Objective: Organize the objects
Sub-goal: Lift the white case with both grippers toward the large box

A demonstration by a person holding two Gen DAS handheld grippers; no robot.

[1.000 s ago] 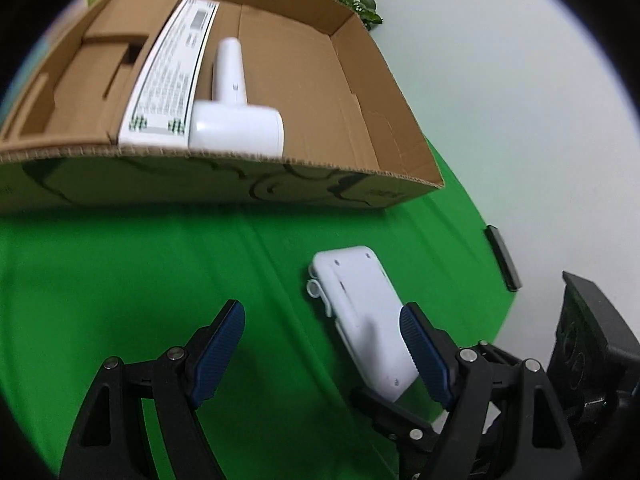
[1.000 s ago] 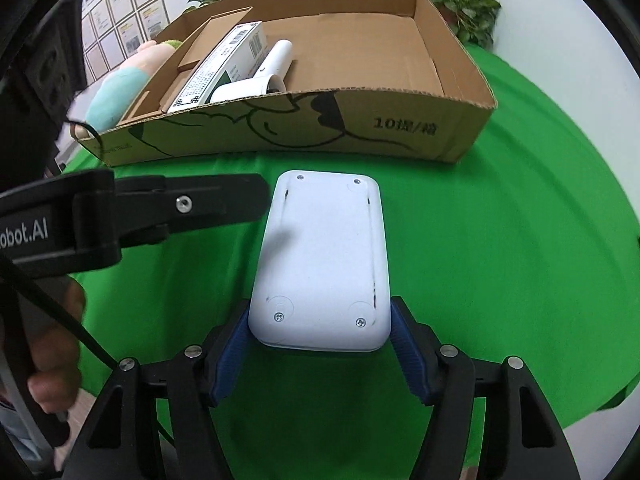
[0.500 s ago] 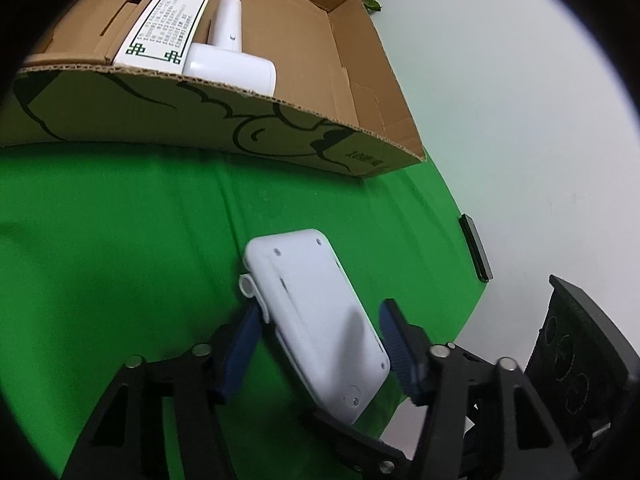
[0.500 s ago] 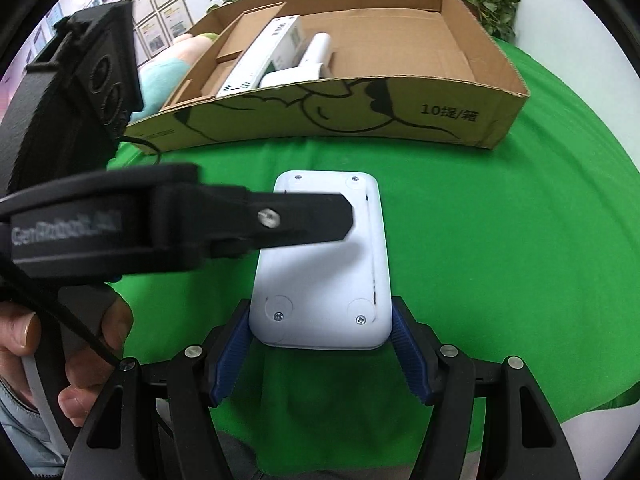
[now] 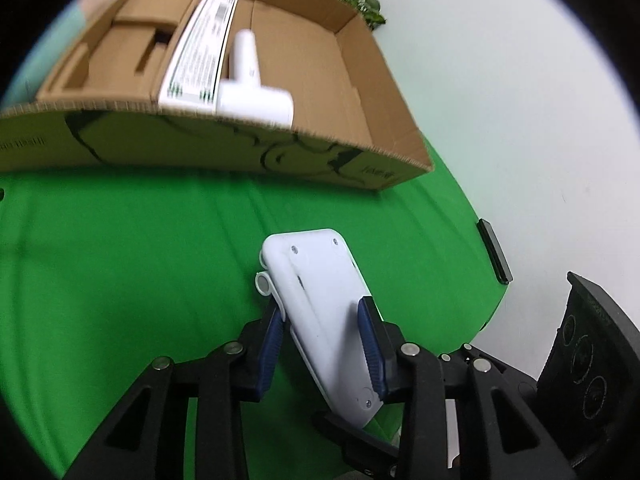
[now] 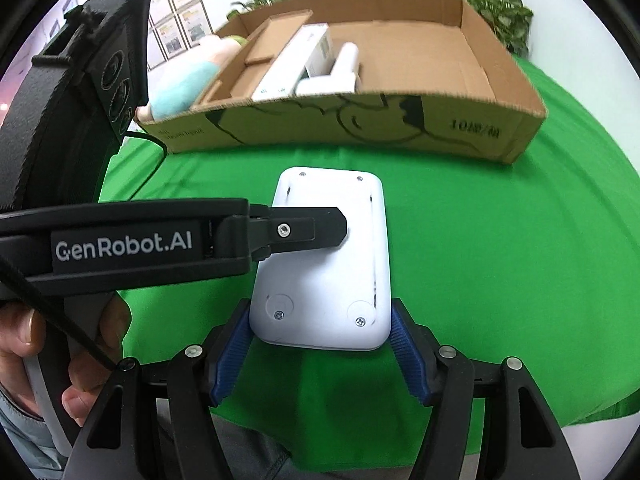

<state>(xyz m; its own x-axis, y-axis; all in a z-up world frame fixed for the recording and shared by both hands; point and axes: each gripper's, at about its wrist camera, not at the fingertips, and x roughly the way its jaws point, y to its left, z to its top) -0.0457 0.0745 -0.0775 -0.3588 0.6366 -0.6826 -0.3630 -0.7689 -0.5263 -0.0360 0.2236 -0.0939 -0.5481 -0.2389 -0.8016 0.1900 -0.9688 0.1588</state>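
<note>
Left wrist view shows the left gripper (image 5: 322,334) clamped across the thickness of a white device (image 5: 324,312), one blue pad under its lower face and the other on the screwed back; its jaws have just been closing, and the pads now press on the casing. A small round loop sticks out of the device's edge at about 10 o'clock from the pads. The device is lifted off the green cloth (image 5: 140,260) and tilts toward 11 o'clock.

Right wrist view shows the right gripper (image 6: 320,344) holding the same white device by its near short end, a blue pad pressed on each long side. Its back faces up, with four screws at the corners. The left gripper's black finger (image 6: 304,230) comes in from 9 o'clock and lies across the device's back; a hand (image 6: 48,344) holds that tool at 8 o'clock.

At 12 o'clock beyond the device stands an open cardboard box (image 6: 400,128) on the cloth. Inside it, toward its 10 o'clock part, lie a long white carton (image 5: 200,52) with printed text and, touching it, a white T-shaped appliance (image 5: 252,92). A pastel plush toy (image 6: 188,80) sits just outside the box's left end. Leafy plants (image 6: 496,12) stand behind the box against the white wall.
</note>
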